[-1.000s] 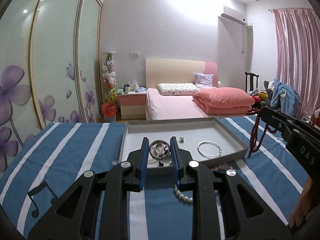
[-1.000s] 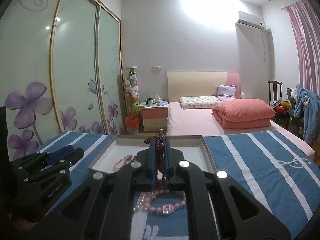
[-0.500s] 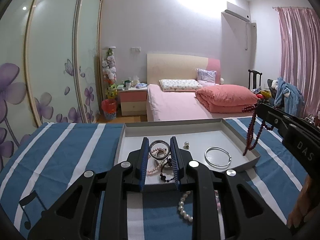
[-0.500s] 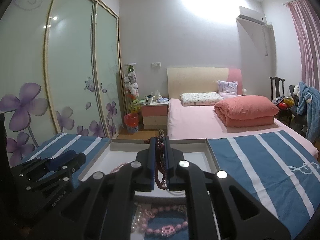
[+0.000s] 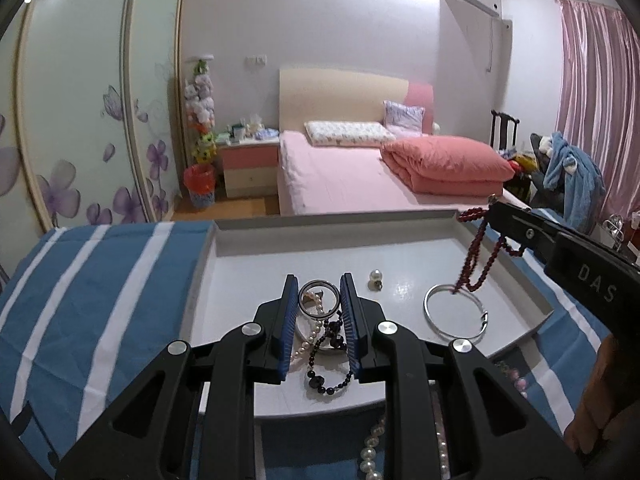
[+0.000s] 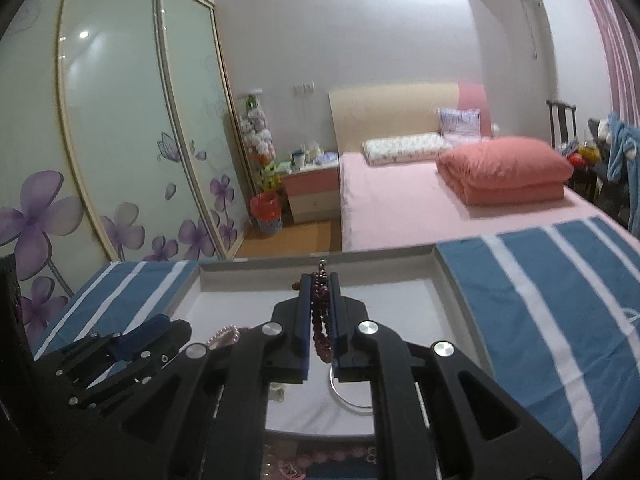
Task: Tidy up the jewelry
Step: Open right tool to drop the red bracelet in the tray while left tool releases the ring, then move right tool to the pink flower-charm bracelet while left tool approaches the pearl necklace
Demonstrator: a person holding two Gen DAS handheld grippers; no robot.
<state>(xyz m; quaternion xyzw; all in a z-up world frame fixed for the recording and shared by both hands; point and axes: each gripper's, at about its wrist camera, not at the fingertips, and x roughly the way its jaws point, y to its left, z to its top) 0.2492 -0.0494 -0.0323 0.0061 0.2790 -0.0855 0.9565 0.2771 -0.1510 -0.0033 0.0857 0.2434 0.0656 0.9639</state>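
While the right gripper [image 6: 320, 316] clenches the dark red bead strand [image 5: 478, 256] above the grey tray [image 5: 400, 222], letting go carelessly could tangle it with the silver bangle [image 5: 456, 312]; the left gripper [image 5: 319, 320] clamps a dark ring [image 5: 319, 296].

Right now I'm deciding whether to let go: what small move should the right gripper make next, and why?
Probably lower a little further, then open. The right gripper is shut on the red bead strand, which hangs above the grey tray, its low end dangling just over the silver bangle. Releasing lower should let the beads settle inside the tray.

Pink bed [image 5: 352, 184], flowered wardrobe [image 6: 120, 140], curtain [image 5: 592, 92]
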